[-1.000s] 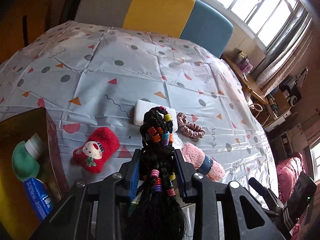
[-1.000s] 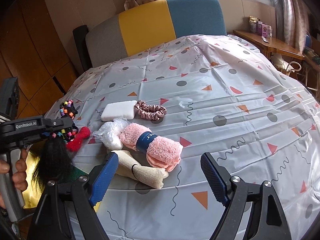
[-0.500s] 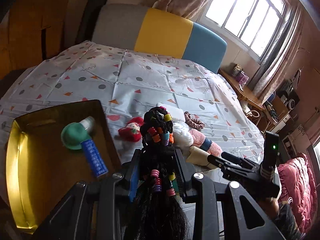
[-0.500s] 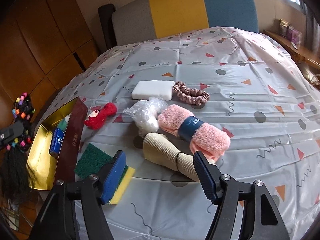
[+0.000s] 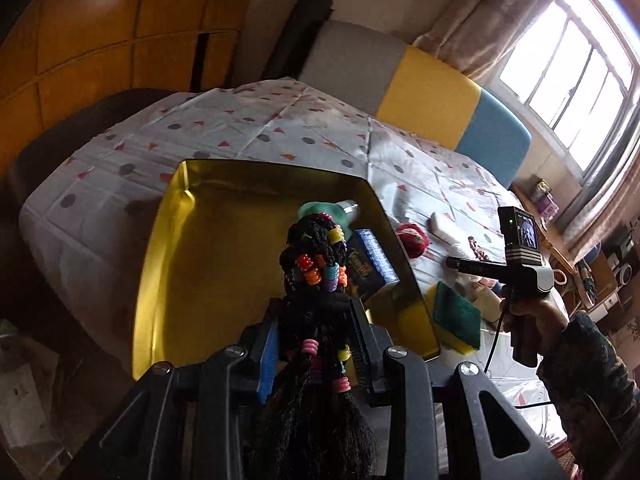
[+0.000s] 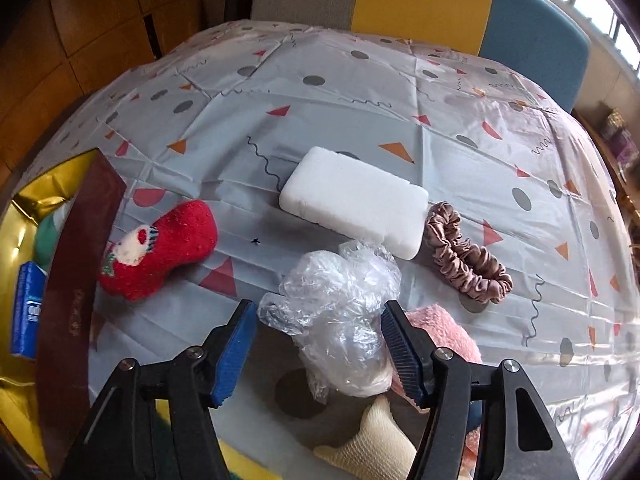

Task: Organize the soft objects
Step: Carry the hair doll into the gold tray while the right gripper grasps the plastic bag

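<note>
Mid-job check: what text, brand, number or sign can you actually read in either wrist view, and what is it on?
None reads for certain.
Blue box in the gold tray: gold script lettering, too blurred to read.
Same blue box, right wrist view: white print, too blurred.
Dark red tray wall: faint embossed mark, unreadable.
Small screen on the right gripper's handle: picture only.

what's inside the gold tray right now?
In the gold tray: a green-capped bottle and a blue box, along its right side. The beaded hairpiece, held in the left hand-held gripper, hides part of the tray floor.
</note>
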Demonstrator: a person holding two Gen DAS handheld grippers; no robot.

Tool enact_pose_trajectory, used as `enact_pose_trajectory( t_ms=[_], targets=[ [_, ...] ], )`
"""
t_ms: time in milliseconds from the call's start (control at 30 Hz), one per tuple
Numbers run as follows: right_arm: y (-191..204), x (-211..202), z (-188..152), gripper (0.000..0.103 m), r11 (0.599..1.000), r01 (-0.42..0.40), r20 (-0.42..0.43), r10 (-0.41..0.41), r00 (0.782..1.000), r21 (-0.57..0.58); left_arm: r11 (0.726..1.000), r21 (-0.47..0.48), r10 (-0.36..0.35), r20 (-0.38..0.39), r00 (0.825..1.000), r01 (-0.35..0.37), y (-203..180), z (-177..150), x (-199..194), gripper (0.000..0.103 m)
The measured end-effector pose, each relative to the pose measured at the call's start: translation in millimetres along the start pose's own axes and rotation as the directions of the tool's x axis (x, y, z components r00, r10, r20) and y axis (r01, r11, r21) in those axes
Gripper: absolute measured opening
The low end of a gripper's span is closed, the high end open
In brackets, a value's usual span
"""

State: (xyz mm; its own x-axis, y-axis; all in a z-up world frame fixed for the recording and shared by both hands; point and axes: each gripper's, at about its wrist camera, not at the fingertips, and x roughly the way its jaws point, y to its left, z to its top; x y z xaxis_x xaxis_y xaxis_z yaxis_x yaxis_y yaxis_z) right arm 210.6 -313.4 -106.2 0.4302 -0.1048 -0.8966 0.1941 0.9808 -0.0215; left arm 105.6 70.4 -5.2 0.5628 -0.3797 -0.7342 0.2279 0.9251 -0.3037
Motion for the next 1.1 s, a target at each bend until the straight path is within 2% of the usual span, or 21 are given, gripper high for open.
enact_pose_trajectory(
  t_ms=[33, 133, 267, 433, 567, 900, 1100],
  targets=[
    [3, 7, 1, 0.035, 1.0, 0.009, -0.02, -0.009, 1.0, -0.02, 1.0, -0.012, 0.012, 0.0, 1.0, -0.012, 6, -3, -1, 0.031],
    [12, 5, 1, 0.03, 0.998, 0.032, -0.001, -0.032, 0.999, -0.063, 0.999, -0.036, 0.036, 0.001, 0.999, -0.036, 17, -10, -2, 0.031],
    [27, -25, -8, 0.03, 0.993, 0.022, 0.078, -0.013, 0.997, -0.115, 0.996, -0.083, 0.038, -0.009, 0.999, -0.038, 27, -15, 0, 0.031],
    [42, -75, -32, 0.03, 0.989, -0.04, 0.173, 0.065, 0.983, -0.146, 0.993, -0.104, 0.052, -0.026, 0.998, -0.055, 34, -9, 7, 0.031],
    [52, -105, -60, 0.03, 0.982, -0.088, 0.217, 0.124, 0.968, -0.168, 0.987, -0.146, 0.063, -0.057, 0.996, -0.071, 46, 5, 22, 0.031],
    [88, -124, -122, 0.03, 0.948, -0.199, 0.185, 0.247, 0.951, -0.248, 0.984, -0.108, 0.124, -0.129, 0.984, -0.138, 46, 57, 81, 0.031],
    [101, -113, -133, 0.03, 0.942, -0.221, 0.144, 0.263, 0.954, -0.254, 0.98, -0.039, 0.186, -0.157, 0.97, -0.194, 37, 88, 127, 0.032]
  ],
)
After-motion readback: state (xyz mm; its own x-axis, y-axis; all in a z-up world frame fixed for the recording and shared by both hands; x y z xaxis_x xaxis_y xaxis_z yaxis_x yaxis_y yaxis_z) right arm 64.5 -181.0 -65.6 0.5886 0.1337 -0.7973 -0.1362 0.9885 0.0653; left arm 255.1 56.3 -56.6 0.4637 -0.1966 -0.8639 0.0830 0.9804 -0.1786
